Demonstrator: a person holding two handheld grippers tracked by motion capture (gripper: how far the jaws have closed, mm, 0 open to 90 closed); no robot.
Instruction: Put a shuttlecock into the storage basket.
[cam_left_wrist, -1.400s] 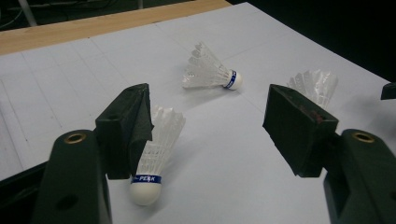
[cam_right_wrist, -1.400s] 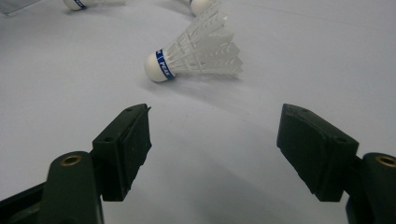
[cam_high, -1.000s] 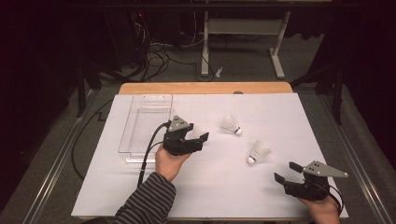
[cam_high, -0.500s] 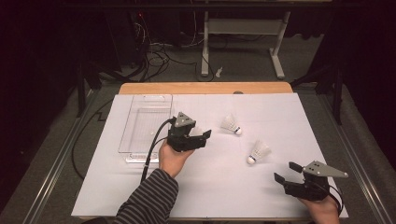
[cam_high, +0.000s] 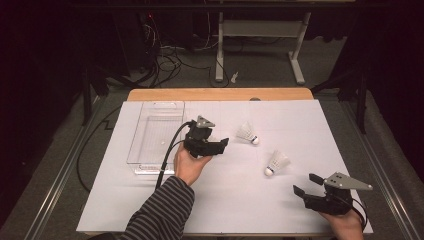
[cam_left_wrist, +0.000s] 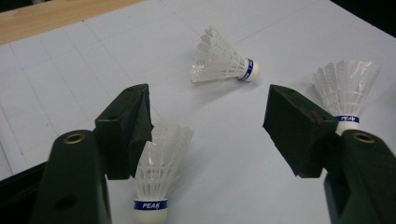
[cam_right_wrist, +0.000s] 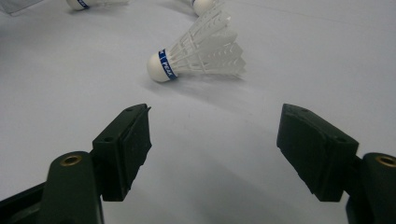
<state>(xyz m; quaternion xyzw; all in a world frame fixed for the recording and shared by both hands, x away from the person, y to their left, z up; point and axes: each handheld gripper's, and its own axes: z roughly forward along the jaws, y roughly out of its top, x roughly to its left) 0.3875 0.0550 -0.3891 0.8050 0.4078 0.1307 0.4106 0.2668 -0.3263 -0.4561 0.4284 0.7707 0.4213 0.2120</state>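
Observation:
Three white feather shuttlecocks with blue bands lie on the white table sheet (cam_high: 235, 200). In the high view one shuttlecock (cam_high: 246, 133) lies right of my left gripper (cam_high: 217, 146) and another (cam_high: 276, 163) lies further right and nearer. In the left gripper view the gripper (cam_left_wrist: 210, 100) is open. The nearest shuttlecock (cam_left_wrist: 161, 158) lies just below its left jaw, with the other two (cam_left_wrist: 224, 63) (cam_left_wrist: 345, 88) beyond. My right gripper (cam_high: 306, 184) rests low at the front right. In the right gripper view it (cam_right_wrist: 215, 121) is open, with a shuttlecock (cam_right_wrist: 196, 51) lying ahead of it.
A clear plastic box (cam_high: 155, 135) stands on the sheet left of my left gripper, with nothing visible inside it. The wooden table edge (cam_high: 220, 94) runs along the back. A black cable (cam_high: 167, 155) trails from the left gripper toward the front.
My left gripper has moved a little right and away from me, toward the shuttlecocks. The right gripper and the two shuttlecocks in the open have stayed put.

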